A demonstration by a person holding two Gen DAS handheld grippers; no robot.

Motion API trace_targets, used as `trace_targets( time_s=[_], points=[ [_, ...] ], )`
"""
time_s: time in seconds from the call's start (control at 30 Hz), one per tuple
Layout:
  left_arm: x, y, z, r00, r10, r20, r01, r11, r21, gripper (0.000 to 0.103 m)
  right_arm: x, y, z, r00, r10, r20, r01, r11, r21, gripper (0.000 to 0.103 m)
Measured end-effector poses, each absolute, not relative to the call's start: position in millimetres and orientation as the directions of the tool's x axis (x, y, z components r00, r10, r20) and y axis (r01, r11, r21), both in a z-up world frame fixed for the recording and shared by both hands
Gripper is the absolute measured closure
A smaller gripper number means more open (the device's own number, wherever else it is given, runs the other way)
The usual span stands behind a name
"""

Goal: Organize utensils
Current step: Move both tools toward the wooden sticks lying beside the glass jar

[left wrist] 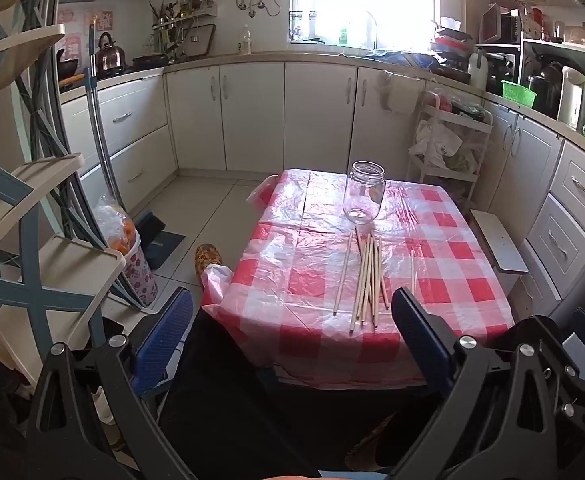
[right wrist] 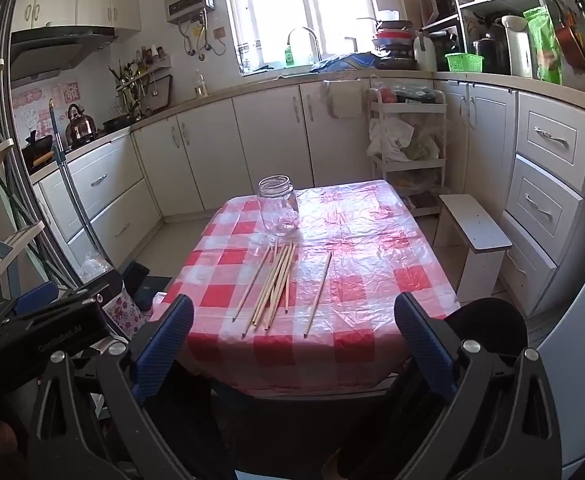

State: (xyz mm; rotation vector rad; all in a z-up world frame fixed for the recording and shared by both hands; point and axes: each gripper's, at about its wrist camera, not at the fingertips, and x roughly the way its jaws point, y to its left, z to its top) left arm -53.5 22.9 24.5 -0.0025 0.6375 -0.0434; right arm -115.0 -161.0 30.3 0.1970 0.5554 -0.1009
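Still at the start: nothing was picked up, and both grippers hung short of the table (right wrist: 372, 288) with their fingers spread wide and empty.

I judged the next move was to gather the chopsticks (right wrist: 274, 284), which lay loose at the table's middle with one stray chopstick (right wrist: 318, 294) at their 3 o'clock, and stand them in the glass jar (right wrist: 278, 210) at 12 o'clock. The crinkled plastic table cover (left wrist: 300, 276) could snag a low pinch; the white stool (right wrist: 474, 232) stood clear.

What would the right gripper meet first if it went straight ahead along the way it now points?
Probably the bundle of chopsticks lying on the checked tablecloth. The right gripper, jaws open and empty, angles down toward the table, short of the empty glass jar. Depth is uncertain; it might strike bare cloth just before them.
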Motion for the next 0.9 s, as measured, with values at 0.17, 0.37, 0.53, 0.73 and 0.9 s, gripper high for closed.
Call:
trace_targets(
  time_s=[0.17,0.37,0.53,0.73,0.9],
  points=[
    [-54,22,25,0.804,-0.044,-0.593,0.046,0.999,-0.012,0.008,-112,-163,26,0.846,-0.043,-0.531,0.146,0.977,0.153,0.007],
    [-54,21,24,0.803,-0.047,-0.594,0.050,0.999,-0.010,0.007,-121,-160,29,0.847,-0.031,-0.530,0.137,0.977,0.163,0.007],
    [-55,21,23,0.805,-0.051,-0.591,0.055,0.998,-0.011,0.007,-115,-164,29,0.845,-0.026,-0.534,0.137,0.976,0.169,0.007],
    [-55,21,23,0.804,-0.052,-0.593,0.056,0.998,-0.012,0.007,-112,-162,30,0.848,-0.039,-0.529,0.135,0.980,0.144,0.007],
    [-55,20,23,0.803,-0.053,-0.594,0.057,0.998,-0.012,0.007,-113,-161,30,0.847,-0.036,-0.530,0.136,0.979,0.151,0.007]
  ],
)
